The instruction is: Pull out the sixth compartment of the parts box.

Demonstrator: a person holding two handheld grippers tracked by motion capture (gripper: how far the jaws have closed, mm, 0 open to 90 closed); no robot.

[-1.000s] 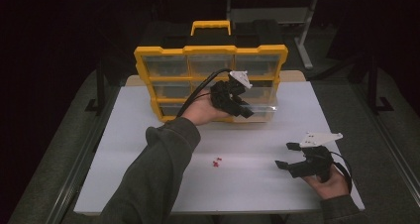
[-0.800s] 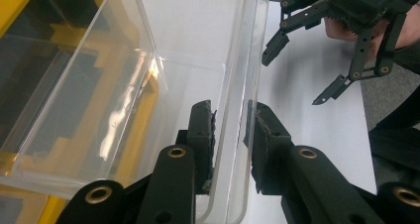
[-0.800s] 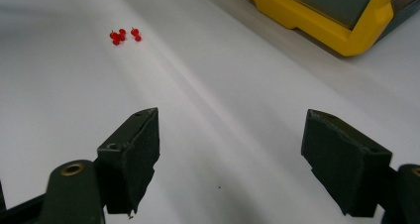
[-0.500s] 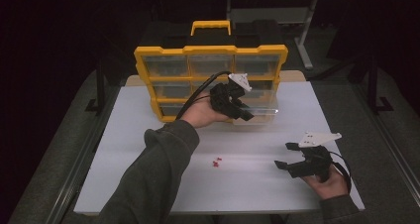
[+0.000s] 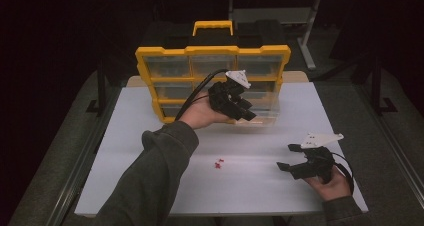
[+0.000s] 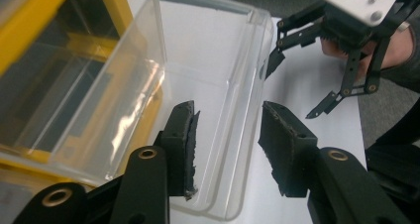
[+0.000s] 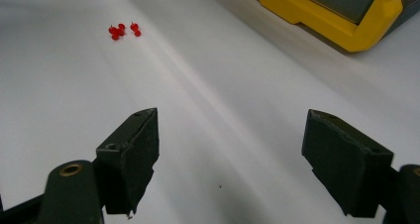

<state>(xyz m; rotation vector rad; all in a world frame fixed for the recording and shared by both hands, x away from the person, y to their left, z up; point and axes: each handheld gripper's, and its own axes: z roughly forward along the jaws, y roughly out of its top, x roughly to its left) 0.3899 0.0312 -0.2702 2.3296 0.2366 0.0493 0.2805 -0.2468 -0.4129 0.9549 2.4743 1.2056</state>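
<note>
A yellow organizer [image 5: 212, 51] with clear drawers stands upright at the back of the white table [image 5: 150, 186]. One clear drawer [image 5: 265, 117] sticks out from its lower right. My left gripper [image 5: 247, 115] is open at that drawer. In the left gripper view [image 6: 228, 130] one jaw is inside the empty drawer [image 6: 213, 70] and the other outside, with its side wall between them. My right gripper [image 5: 285, 157] hovers open over the front right of the table, with nothing between its jaws [image 7: 230, 135]. It also shows beyond the drawer [image 6: 292, 92].
Several small red push pins [image 5: 218, 163] lie clustered mid-table, ahead and to the left in the right gripper view [image 7: 122, 30]. The organizer's yellow frame [image 7: 317, 16] crosses that view's top right corner. Bare white table surrounds the pins.
The clear drawer has come a little farther out of the organizer with my left gripper at it. My right gripper has stayed in place.
</note>
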